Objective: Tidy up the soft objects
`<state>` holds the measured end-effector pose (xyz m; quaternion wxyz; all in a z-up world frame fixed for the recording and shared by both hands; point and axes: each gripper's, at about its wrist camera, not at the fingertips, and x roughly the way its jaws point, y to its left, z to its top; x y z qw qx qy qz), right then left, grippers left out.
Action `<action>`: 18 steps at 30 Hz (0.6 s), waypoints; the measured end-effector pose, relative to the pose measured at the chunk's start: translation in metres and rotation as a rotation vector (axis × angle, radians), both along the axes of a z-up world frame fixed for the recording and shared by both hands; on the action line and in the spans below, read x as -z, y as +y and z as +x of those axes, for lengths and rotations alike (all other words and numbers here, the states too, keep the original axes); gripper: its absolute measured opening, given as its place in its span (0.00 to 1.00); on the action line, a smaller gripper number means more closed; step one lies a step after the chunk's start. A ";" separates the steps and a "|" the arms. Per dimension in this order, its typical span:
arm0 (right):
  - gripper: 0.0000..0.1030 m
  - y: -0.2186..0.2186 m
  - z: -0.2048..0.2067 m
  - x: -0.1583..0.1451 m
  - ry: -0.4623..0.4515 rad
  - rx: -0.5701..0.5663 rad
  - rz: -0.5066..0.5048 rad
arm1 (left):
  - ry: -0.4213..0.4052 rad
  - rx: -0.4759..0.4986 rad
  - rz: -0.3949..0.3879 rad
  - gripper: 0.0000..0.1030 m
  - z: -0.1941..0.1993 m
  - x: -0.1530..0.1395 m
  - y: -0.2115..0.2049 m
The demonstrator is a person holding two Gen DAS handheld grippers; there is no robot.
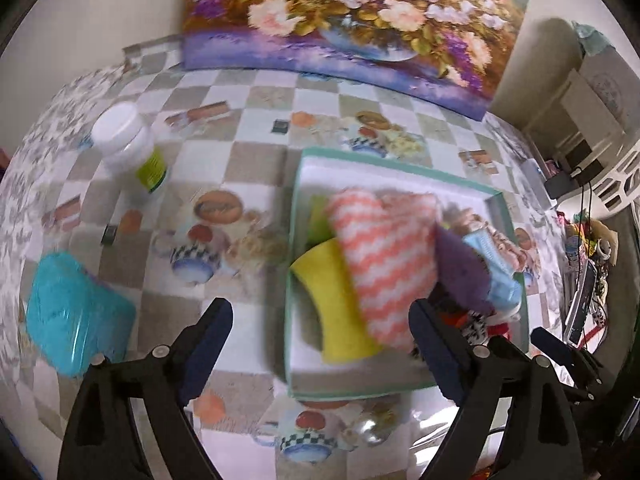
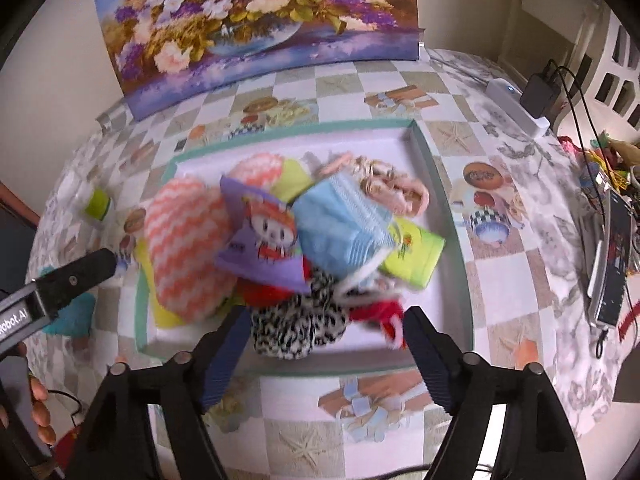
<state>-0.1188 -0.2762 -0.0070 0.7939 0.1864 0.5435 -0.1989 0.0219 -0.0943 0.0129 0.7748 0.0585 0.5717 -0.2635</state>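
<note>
Inside box [image 2: 424,148], coral-striped cloth [image 2: 184,248] lies crumpled.

Left hand-held gripper [image 1: 320,320] open at bottom, empty. Box [image 1: 298,216] right of centre holds coral-striped cloth [image 1: 384,256]; teal pouch [image 1: 76,312] lower left, white jar [image 1: 128,140] upper left.

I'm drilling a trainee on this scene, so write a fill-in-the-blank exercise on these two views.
1. The pink-and-white cloth lies inside the box with a ____ rim.
2. The face mask in the pile is light ____.
3. The white jar on the tablecloth has a ____ lid.
4. Both the left hand-held gripper and the right hand-held gripper are ____.

Missing words: green; blue; white; open
</note>
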 end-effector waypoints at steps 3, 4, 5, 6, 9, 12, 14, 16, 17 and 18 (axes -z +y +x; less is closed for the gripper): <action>0.92 0.007 -0.006 0.000 -0.009 0.007 -0.006 | -0.013 -0.017 0.024 0.88 -0.006 0.006 0.013; 1.00 0.010 -0.008 -0.001 -0.018 0.008 -0.014 | -0.020 -0.024 0.032 0.88 -0.008 0.007 0.018; 1.00 0.013 -0.009 -0.002 -0.023 0.007 -0.021 | -0.029 -0.031 0.038 0.89 -0.009 0.008 0.023; 1.00 0.016 -0.011 -0.003 -0.028 0.006 -0.030 | -0.041 -0.039 0.046 0.91 -0.011 0.008 0.028; 1.00 0.025 -0.014 -0.003 -0.027 -0.001 -0.043 | -0.078 -0.056 0.062 0.92 -0.016 0.008 0.041; 1.00 0.035 -0.015 -0.003 -0.018 -0.014 -0.065 | -0.098 -0.055 0.077 0.92 -0.021 0.009 0.050; 1.00 0.040 -0.015 -0.006 -0.024 -0.022 -0.086 | -0.098 -0.043 0.078 0.92 -0.026 0.009 0.054; 1.00 0.045 -0.015 -0.009 -0.031 -0.033 -0.100 | -0.112 -0.036 0.104 0.92 -0.031 0.010 0.056; 1.00 0.048 -0.015 -0.009 -0.033 -0.037 -0.105 | -0.122 -0.035 0.117 0.92 -0.033 0.010 0.057; 1.00 0.050 -0.014 -0.010 -0.032 -0.041 -0.108 | -0.134 -0.038 0.126 0.92 -0.036 0.008 0.059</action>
